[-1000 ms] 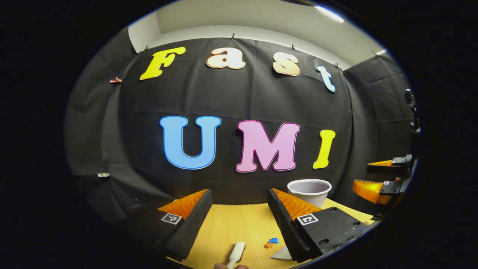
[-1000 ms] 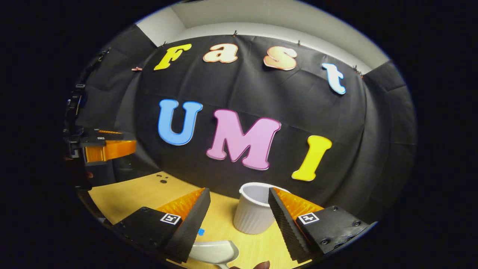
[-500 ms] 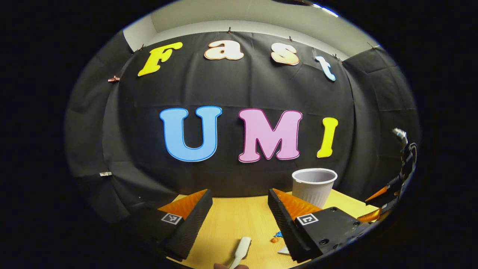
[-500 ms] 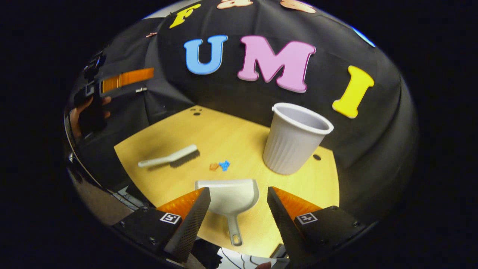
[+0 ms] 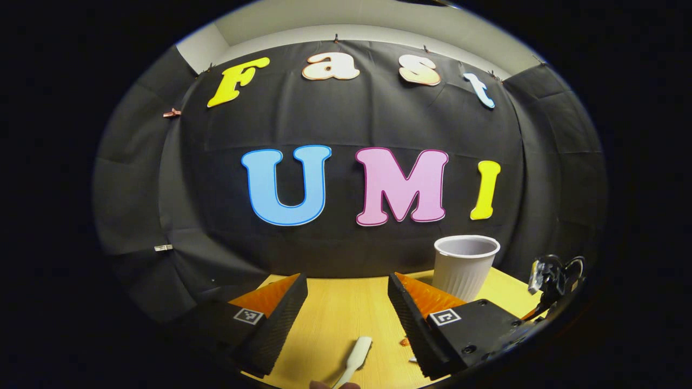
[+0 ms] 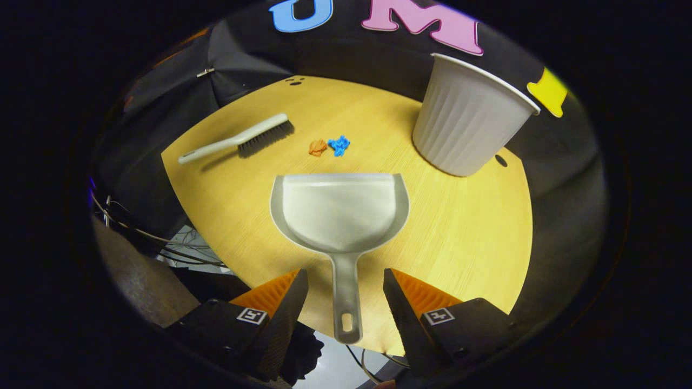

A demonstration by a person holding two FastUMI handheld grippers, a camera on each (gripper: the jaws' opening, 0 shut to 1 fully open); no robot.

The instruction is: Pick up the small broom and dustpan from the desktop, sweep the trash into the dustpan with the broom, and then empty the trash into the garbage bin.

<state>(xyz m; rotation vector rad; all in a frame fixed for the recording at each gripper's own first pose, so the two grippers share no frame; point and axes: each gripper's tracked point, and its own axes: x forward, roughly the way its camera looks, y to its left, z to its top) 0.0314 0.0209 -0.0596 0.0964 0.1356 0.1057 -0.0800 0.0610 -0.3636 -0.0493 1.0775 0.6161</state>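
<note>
The right gripper (image 6: 343, 294) is hanging with its jaws spread wide, straddling the handle of the dustpan (image 6: 341, 213) without touching it; the handle's end is poking just past the near edge of the tabletop (image 6: 476, 237), and the pan's mouth is facing the far edge. Just beyond that mouth the two trash scraps (image 6: 328, 146), one orange and one blue, are lying side by side, with the broom (image 6: 238, 141) resting toward the far left corner and the garbage bin (image 6: 469, 116) standing upright near the far right corner. The left gripper (image 5: 346, 305) is likewise spread and holding nothing, hovering near the front edge above the broom's handle. The risk here is probably a poor pinch: the slim handle is lying flat on the wood, so fingers closing too high could skid over it and shove the pan forward into the scraps, scattering them, or twist it off the near edge.
</note>
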